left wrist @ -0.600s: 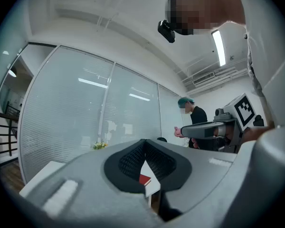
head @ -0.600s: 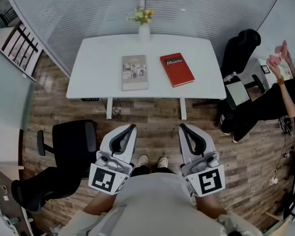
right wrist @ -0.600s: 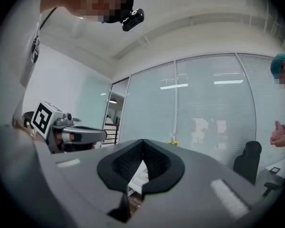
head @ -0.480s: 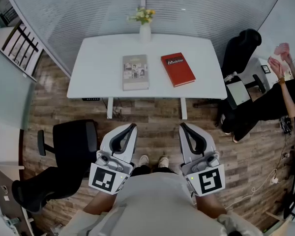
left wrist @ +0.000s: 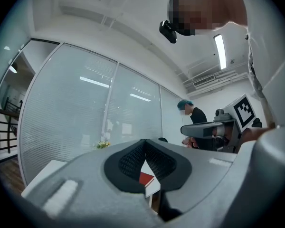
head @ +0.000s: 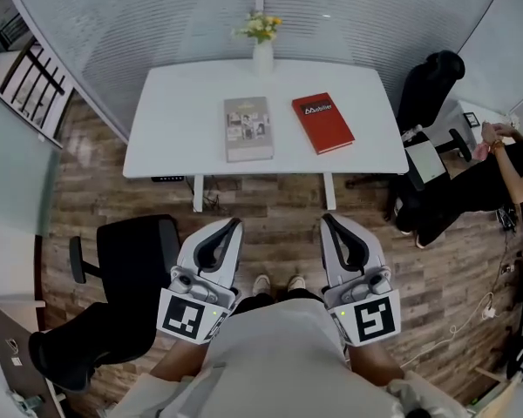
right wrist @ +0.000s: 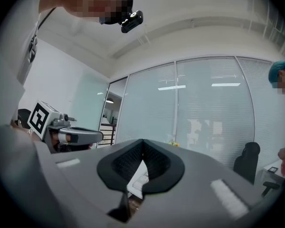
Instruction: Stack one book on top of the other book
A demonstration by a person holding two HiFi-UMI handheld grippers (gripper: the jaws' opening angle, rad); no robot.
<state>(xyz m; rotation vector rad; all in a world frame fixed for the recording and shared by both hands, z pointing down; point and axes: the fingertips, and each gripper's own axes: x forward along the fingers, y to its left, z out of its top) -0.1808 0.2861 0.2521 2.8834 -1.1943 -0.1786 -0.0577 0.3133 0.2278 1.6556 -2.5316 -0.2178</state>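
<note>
Both the left gripper (head: 234, 224) and right gripper (head: 324, 220), jaws closed empty, must be opened before the red book (head: 322, 123) is laid squarely on the grey book (head: 248, 129).

Grey left gripper (head: 234, 224) and right gripper (head: 324, 219) — black-padded jaws (marker cubes (head: 186, 316)) — pale shirt (head: 275, 355).

The tabletop (head: 170, 120) is white. The red book (head: 322, 123) bears white lettering; the grey book (head: 248, 129) shows small picture panels. The floor (head: 270, 220) is brown wood planking.

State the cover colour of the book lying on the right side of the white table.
Red book, clearest in the head view.
</note>
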